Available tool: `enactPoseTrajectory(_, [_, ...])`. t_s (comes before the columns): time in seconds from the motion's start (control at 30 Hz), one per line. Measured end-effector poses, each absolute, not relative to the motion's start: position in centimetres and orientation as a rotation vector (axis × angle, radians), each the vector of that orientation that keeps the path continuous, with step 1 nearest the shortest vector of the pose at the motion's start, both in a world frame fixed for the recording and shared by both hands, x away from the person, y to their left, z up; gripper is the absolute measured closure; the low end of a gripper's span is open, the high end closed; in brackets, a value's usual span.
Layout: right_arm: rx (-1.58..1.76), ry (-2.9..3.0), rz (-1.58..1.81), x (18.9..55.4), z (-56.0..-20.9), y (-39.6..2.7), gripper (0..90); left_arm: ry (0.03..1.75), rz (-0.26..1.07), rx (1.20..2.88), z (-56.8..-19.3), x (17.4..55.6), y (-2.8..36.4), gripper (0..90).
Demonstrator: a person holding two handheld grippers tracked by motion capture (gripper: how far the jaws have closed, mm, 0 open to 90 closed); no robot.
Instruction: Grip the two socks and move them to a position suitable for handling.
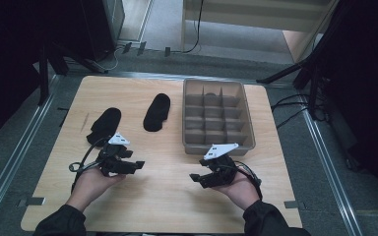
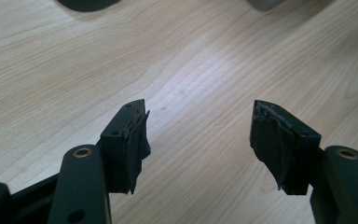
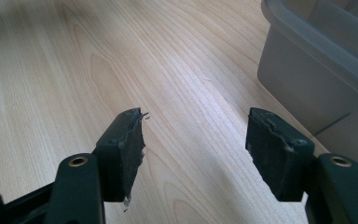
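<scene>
Two black socks lie flat on the wooden table (image 1: 167, 196): one sock (image 1: 105, 124) at the left, the other sock (image 1: 157, 111) near the middle. A grey divided bin (image 1: 217, 116) with several compartments stands at the right. My left gripper (image 1: 139, 165) hovers low over the table just in front of the left sock, jaws open (image 2: 198, 128) and nothing between them. My right gripper (image 1: 195, 177) is held in front of the bin, open (image 3: 195, 130), over bare wood, the bin wall (image 3: 317, 84) to its right.
The table's near half is bare wood. A dark sock edge (image 2: 86, 3) shows at the top of the left gripper view. Metal rails (image 1: 10, 162) run along the floor on both sides. Dark stands and cables (image 1: 295, 105) sit beyond the table.
</scene>
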State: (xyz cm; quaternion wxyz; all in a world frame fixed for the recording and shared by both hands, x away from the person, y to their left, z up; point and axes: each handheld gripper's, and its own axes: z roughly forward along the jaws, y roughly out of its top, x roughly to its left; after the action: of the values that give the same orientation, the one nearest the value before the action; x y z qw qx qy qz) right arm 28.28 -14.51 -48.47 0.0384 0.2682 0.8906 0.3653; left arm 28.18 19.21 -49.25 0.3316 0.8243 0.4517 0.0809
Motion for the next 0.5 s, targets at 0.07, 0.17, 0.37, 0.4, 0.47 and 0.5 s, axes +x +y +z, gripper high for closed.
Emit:
enactPoseTrajectory(0.07, [0.823,2.733,1.119,28.3,-48.5,-14.5,37.0,1.195,0.222,2.143,-49.2,28.4,19.6,35.9])
enactPoseTrajectory(0.17, [0.822,2.736,1.114,28.2,-48.5,-14.6,37.1,1.213,0.232,2.133,-49.1,28.6,20.0,36.1])
enactPoseTrajectory(0.37, [0.826,2.734,1.111,28.1,-48.6,-14.6,37.2,1.233,0.236,2.119,-49.0,28.8,20.7,36.4])
enactPoseTrajectory(0.4, [0.821,2.733,1.111,28.1,-48.6,-14.7,37.3,1.239,0.243,2.114,-49.0,28.9,20.9,36.4])
enactPoseTrajectory(0.47, [0.82,2.734,1.106,28.1,-48.6,-14.7,37.4,1.245,0.247,2.107,-48.9,29.0,21.2,36.4])
enactPoseTrajectory(0.5, [0.82,2.734,1.106,28.1,-48.6,-14.7,37.4,1.245,0.247,2.107,-48.9,29.0,21.2,36.4])
